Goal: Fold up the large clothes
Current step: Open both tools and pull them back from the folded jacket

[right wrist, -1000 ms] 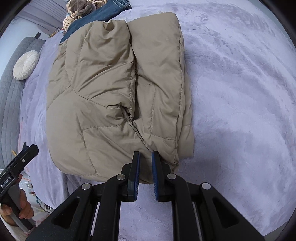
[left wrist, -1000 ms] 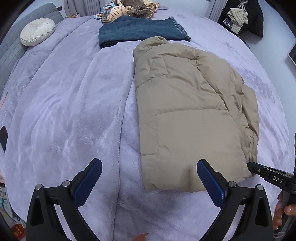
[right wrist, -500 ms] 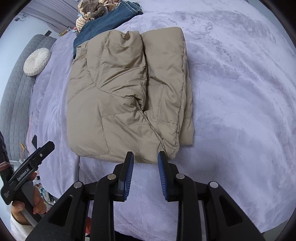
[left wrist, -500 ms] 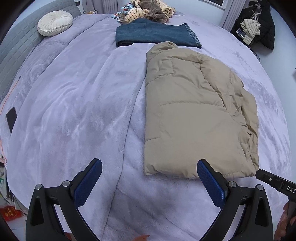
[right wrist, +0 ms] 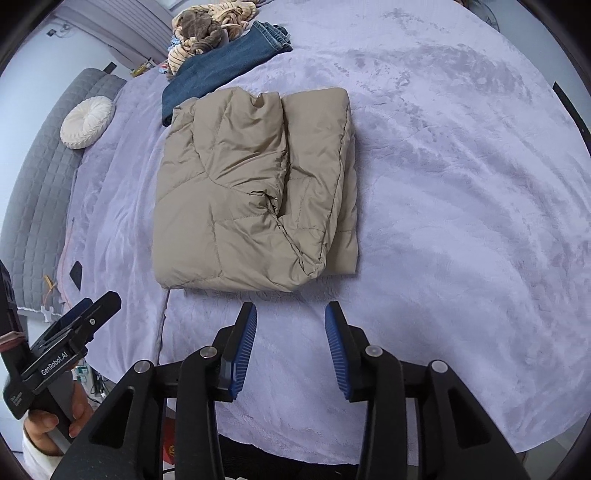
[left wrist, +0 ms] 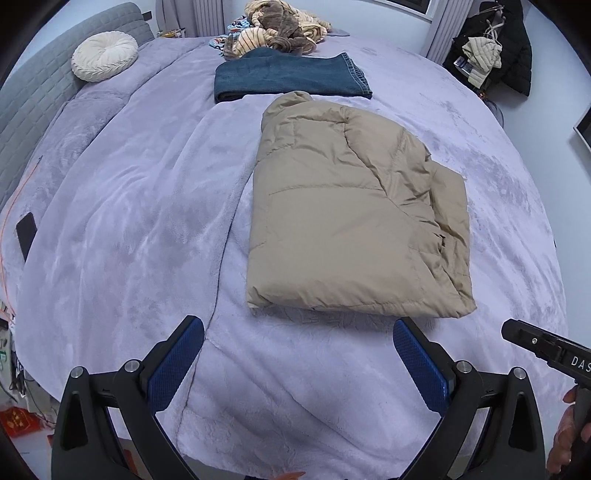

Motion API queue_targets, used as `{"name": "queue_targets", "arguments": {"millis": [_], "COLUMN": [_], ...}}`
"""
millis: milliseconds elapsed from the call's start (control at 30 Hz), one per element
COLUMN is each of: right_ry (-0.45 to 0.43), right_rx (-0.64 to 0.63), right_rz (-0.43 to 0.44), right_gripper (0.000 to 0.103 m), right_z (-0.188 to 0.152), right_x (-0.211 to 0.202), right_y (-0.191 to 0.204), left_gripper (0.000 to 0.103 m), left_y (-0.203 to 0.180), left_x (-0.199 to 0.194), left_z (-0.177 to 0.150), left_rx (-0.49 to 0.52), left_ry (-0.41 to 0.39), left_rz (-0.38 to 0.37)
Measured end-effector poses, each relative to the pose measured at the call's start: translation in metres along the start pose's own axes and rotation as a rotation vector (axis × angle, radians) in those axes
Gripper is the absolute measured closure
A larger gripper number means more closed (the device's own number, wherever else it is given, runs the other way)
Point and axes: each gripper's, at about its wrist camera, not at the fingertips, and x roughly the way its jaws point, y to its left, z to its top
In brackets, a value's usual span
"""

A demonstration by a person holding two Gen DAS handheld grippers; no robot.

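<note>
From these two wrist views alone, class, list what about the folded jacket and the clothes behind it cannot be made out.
- Tan jacket: its underside and inner layers, hidden in both views by its own top fold.
- Folded jeans: near edge covered by the jacket's collar in the right wrist view.
- Clothes pile: single garments too small and tangled to tell apart.
- Dark flat object at the bed's edge: too small to identify.
</note>
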Motion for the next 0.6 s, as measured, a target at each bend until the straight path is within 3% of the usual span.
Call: {"name": "queue_targets", "arguments": {"millis": [67,133,367,600], "right_ry": [-0.003,-0.016,-0.036,-0.123], "right_rx": [-0.012,-0.028,-0.056,-0.093], "right_rz": [-0.007,-0.018,-0.038,-0.072], "right_gripper": [0.055,0.043,0.03,0.021], "right_z": [-0.005,-0.01,-0.025,-0.028], "right_x": [-0.006,-0.013,-0.029,-0.048], "right_y": [0.001,0.004,0.011,0.037], "left_gripper": [0.0,0.0,0.0,0.0], "left_y": [-0.005,-0.008,-0.003,0.016], "left_x": [-0.007,-0.014,-0.045,-0.06], "left_z": [-0.006,-0.012,-0.028,-0.016], "left_rx": [0.004,0.006,0.004,0.029], "left_ry": [0.001,-0.001,-0.039,-0.069], "left_rz": [0.004,0.015,0.027,0.024]}}
